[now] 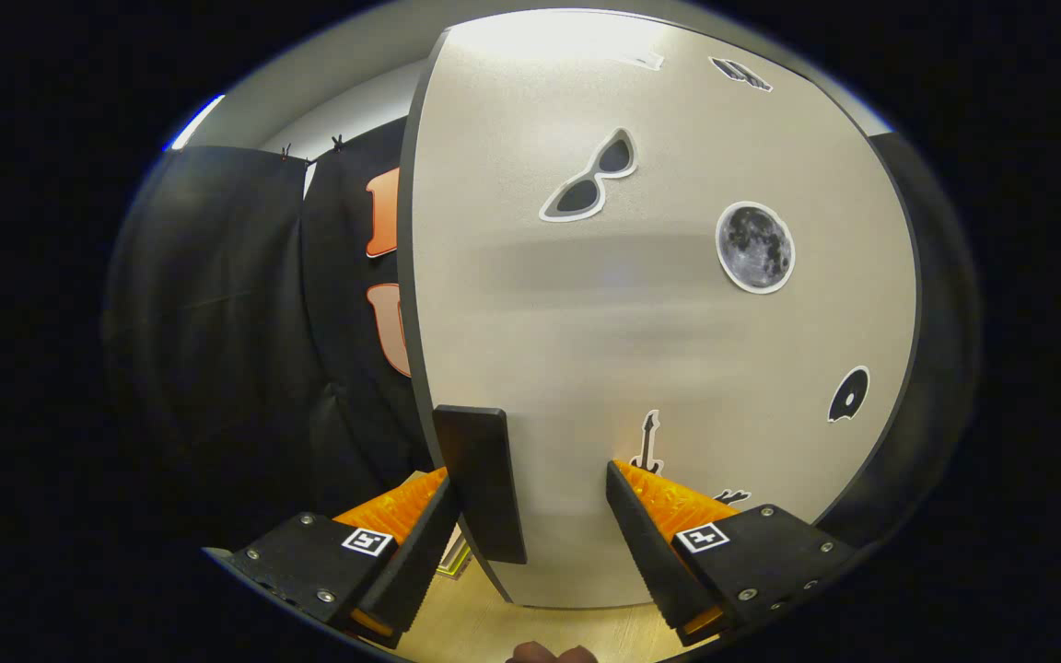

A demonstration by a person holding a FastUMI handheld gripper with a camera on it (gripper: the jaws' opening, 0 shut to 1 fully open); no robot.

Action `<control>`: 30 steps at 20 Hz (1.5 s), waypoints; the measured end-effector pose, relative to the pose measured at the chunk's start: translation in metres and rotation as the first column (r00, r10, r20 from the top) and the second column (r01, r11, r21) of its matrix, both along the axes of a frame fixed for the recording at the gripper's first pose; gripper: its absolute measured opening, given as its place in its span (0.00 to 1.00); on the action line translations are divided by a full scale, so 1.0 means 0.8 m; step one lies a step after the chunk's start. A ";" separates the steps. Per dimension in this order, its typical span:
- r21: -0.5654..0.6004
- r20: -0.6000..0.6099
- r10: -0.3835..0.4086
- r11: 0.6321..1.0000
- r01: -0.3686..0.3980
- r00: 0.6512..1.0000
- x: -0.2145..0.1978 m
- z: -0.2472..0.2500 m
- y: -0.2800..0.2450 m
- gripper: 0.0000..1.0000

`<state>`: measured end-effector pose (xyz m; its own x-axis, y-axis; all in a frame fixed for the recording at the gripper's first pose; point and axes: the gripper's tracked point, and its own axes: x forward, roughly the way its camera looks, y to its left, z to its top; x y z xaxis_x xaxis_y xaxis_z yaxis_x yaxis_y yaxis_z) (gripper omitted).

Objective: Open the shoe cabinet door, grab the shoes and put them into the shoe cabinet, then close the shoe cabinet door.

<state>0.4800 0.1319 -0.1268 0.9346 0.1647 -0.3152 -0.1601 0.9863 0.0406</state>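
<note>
The shoe cabinet door point(659, 322) is a pale grey panel with a dark edge, standing close in front of me and carrying several stickers: sunglasses, a moon, a guitar, a record. A black slab handle point(483, 479) is fixed near the door's left edge. My gripper point(530, 525) is open, its orange and black fingers point(415, 552) spread wide. The handle stands between the fingers, close to the left one, and the right finger lies over the door's face. Neither pad visibly presses on the handle.
Black cloth wall point(236, 331) hangs beyond the door's left edge. A light wooden floor point(466, 626) runs below the door and fingers. A small dark rounded shape point(549, 654) sits at the floor just under the fingers.
</note>
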 end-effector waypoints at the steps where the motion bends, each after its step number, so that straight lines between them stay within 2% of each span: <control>1: 0.002 0.001 0.001 1.000 -0.001 1.000 0.000 0.000 0.000 0.96; 6: 0.004 -0.006 0.005 1.000 -0.005 1.000 0.002 -0.001 0.001 0.96; 10: 0.055 -0.025 0.006 0.998 -0.004 1.000 -0.013 0.002 0.003 0.96; 15: 0.043 0.005 -0.015 0.999 0.015 1.000 -0.082 0.026 -0.008 0.96; 24: -0.049 0.021 -0.114 0.992 0.115 0.993 -0.261 0.050 -0.068 0.96; 30: -0.041 0.041 -0.163 0.985 0.165 0.986 -0.355 0.080 -0.110 0.96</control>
<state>0.1957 0.0438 -0.0632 0.9591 -0.0052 -0.2829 0.0036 1.0000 -0.0061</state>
